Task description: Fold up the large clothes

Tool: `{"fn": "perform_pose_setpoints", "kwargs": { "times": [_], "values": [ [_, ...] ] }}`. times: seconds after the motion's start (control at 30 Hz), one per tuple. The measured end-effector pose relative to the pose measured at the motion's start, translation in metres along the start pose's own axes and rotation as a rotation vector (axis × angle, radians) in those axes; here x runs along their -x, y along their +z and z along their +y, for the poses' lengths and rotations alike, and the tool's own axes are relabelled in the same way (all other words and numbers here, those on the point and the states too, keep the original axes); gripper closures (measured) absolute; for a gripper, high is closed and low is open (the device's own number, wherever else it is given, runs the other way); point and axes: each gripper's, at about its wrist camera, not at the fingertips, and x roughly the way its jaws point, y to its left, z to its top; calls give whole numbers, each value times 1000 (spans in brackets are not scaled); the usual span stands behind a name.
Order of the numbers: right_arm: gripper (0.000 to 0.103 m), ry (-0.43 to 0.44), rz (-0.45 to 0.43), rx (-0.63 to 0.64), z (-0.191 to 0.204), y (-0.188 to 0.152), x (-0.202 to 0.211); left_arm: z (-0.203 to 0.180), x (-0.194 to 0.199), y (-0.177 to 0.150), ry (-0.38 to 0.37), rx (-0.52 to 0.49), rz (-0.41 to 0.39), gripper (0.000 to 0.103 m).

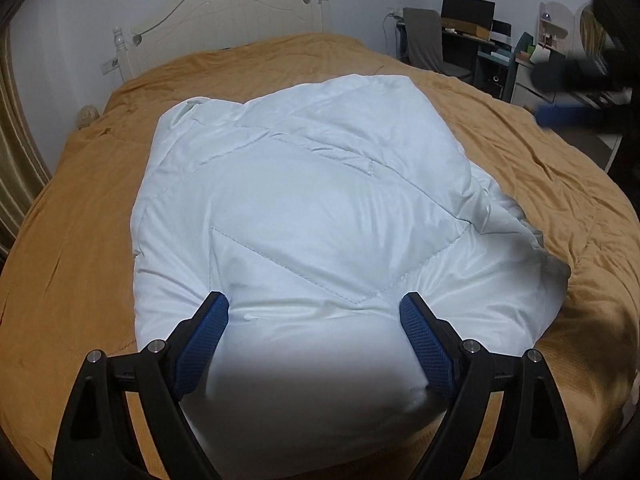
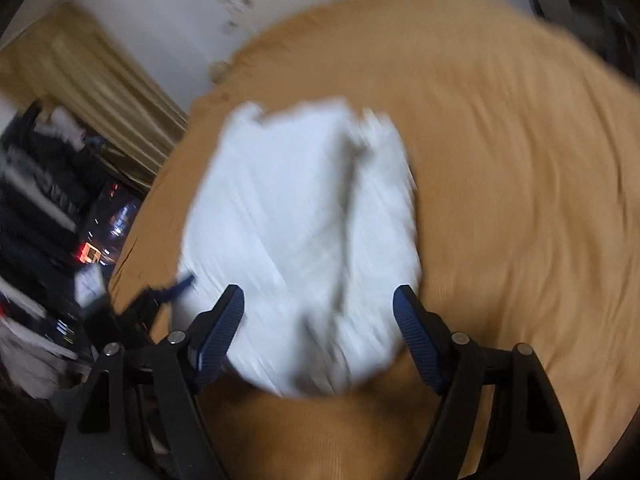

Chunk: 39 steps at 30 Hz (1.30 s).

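A: On the mustard-orange bedspread (image 1: 520, 152), where does the garment sit?

B: The puffy white quilted down coat (image 1: 304, 200) lies folded into a thick bundle in the middle of the bed, running from 6 o'clock up toward 12 in the left wrist view. A loose flap trails off at about 4 o'clock.

A: And the left gripper (image 1: 314, 312)?

B: Its jaws stand wide apart, the blue textured pads (image 1: 204, 344) flanking the near bulge of the coat. They look pressed against or just beside the fabric, and nothing is pinched between them.

A: The right gripper (image 2: 319, 300)?

B: Also spread wide, holding nothing. Its view is heavily blurred; the coat (image 2: 296, 224) shows as a white patch ahead of the fingers, with orange bedspread (image 2: 520, 200) around it. Whether the pads touch it, I cannot tell.

A: Anything else around?

B: A white carved wooden headboard (image 1: 224, 28) at 12 o'clock in the left view, a grey chair (image 1: 424, 36) and a dark desk with a black monitor (image 1: 468, 12) at 1 to 2 o'clock. The right view shows beige striped curtains (image 2: 100, 92) at 10 o'clock.
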Motion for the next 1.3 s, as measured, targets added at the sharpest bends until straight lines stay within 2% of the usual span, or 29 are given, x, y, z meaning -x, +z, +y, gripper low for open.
{"fn": "perform_pose_setpoints", "kwargs": {
  "times": [0.03,0.07,0.13,0.17,0.2,0.27,0.33,0.4,0.43,0.5,0.6,0.67,0.7,0.77,0.87,0.9,0.97,1.03,1.13,1.2,1.23,1.3],
  "values": [
    [40,-6,-14,45,18,16,-11,-4,7,-3,4,-7,0,16],
    [51,2,-12,87,36,33,-31,-2,12,-2,5,-10,0,16],
    [62,0,37,124,50,54,-75,-4,15,-4,1,-11,1,16],
    [63,-21,81,128,53,62,-99,-3,15,-5,-1,-10,2,16],
    [67,-80,138,137,56,71,-128,-1,13,-5,-4,-10,3,16],
    [76,-231,182,130,39,78,-168,-1,15,-5,-22,-13,2,15],
    [76,-346,171,97,19,80,-179,-3,18,-7,-40,-28,2,15],
    [76,-414,161,74,11,81,-174,-8,20,-10,-32,-48,6,15],
    [76,-412,151,62,14,83,-167,-8,21,-12,-33,-46,7,15],
    [76,-333,96,79,14,68,-136,-4,21,-14,-45,-32,9,15],
    [73,-222,26,149,52,39,-89,1,24,-15,-67,-21,15,14],
    [73,-206,77,219,69,16,-85,-2,26,-18,-70,-32,17,14],
    [73,-228,142,254,71,1,-93,-3,28,-19,-73,-39,18,14],
    [73,-339,233,283,60,-23,-110,-6,33,-23,-92,-59,16,14],
    [73,-339,271,176,28,-37,-101,-12,41,-30,-116,-101,13,14],
    [71,-360,282,135,19,-37,-96,-14,43,-33,-120,-112,14,14],
    [63,-348,280,48,5,-31,-85,-16,48,-38,-128,-133,20,14],
    [62,-339,243,4,5,-19,-72,-16,52,-42,-135,-150,24,14],
    [62,-316,134,71,33,9,-65,-10,59,-43,-172,-118,31,14],
    [60,-322,75,116,57,37,-75,-3,63,-41,-214,-66,39,14],
    [60,-329,74,126,65,50,-86,1,64,-40,-230,-38,48,14],
    [59,-351,140,141,71,65,-122,7,63,-39,-256,4,76,14]
  ]
}}
